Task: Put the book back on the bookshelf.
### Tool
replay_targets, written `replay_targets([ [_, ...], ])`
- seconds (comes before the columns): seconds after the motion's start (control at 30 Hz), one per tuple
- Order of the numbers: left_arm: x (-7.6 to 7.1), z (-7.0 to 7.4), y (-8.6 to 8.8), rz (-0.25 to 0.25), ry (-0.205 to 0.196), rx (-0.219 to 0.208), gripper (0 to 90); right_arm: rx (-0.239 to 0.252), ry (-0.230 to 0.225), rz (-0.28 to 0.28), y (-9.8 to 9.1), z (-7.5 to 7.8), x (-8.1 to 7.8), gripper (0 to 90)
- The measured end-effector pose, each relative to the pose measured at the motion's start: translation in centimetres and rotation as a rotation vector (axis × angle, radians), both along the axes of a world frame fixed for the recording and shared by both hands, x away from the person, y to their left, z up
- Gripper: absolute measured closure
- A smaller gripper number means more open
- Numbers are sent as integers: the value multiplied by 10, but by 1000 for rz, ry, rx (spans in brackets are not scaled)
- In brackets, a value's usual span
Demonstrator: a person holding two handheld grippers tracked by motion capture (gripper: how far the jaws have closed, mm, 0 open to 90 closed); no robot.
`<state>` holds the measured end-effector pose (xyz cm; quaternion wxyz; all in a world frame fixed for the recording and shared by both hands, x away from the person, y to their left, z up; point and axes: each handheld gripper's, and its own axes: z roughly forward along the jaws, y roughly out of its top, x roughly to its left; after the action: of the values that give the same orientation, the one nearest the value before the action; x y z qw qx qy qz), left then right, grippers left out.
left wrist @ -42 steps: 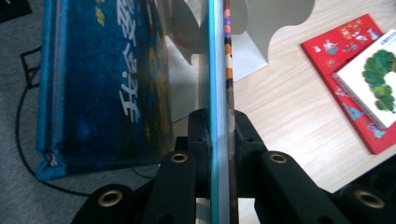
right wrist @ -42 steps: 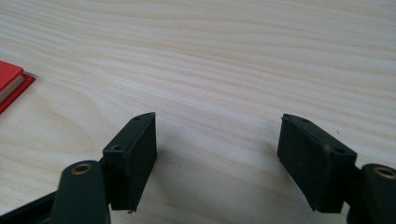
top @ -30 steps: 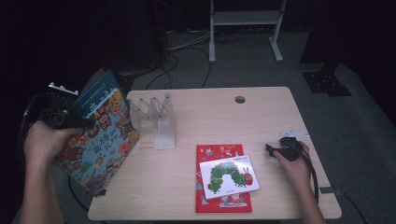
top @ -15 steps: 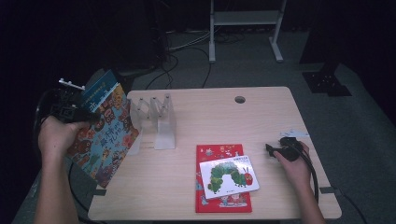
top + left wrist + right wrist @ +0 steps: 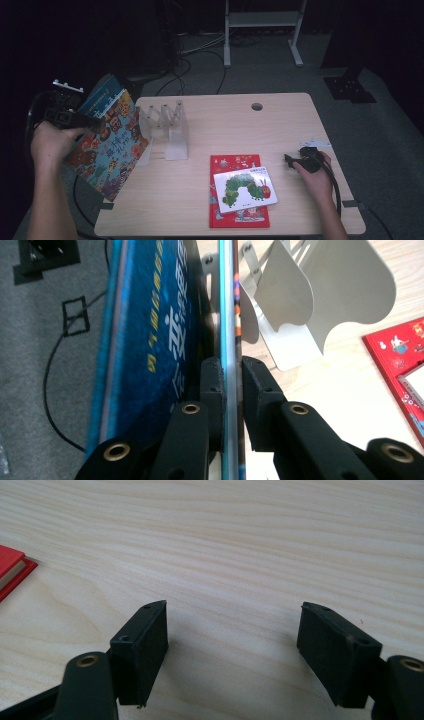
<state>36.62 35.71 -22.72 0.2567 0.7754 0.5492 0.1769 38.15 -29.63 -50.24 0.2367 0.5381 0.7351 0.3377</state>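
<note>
Red book (image 5: 239, 165) largely under the caterpillar book (image 5: 245, 189) (cover titles too small to read)

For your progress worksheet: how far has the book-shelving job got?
Done: none racked; the clear rack looks empty. In hand: left gripper clamps the colourful book beside it. Left: caterpillar book on red book; right gripper open, empty.

We note a light wooden table (image 5: 280, 125) on grey carpet (image 5: 390, 130), a white metal stand (image 5: 262, 20) and floor cables (image 5: 200, 50) behind, surroundings dark.
</note>
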Motion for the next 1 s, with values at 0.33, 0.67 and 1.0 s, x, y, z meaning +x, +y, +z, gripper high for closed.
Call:
replay_targets([
  [0.33, -7, 17, -5, -38, -29, 15, 859, 0, 0, 0, 0, 0, 0, 275],
  [0.67, -8, -1, -31, -157, -21, -24, 894, -1, 0, 0, 0, 0, 0, 275],
  [1.0, -9, -39, -80, -316, -25, -39, 727, -3, 6, 14, 1, 0, 0, 232],
])
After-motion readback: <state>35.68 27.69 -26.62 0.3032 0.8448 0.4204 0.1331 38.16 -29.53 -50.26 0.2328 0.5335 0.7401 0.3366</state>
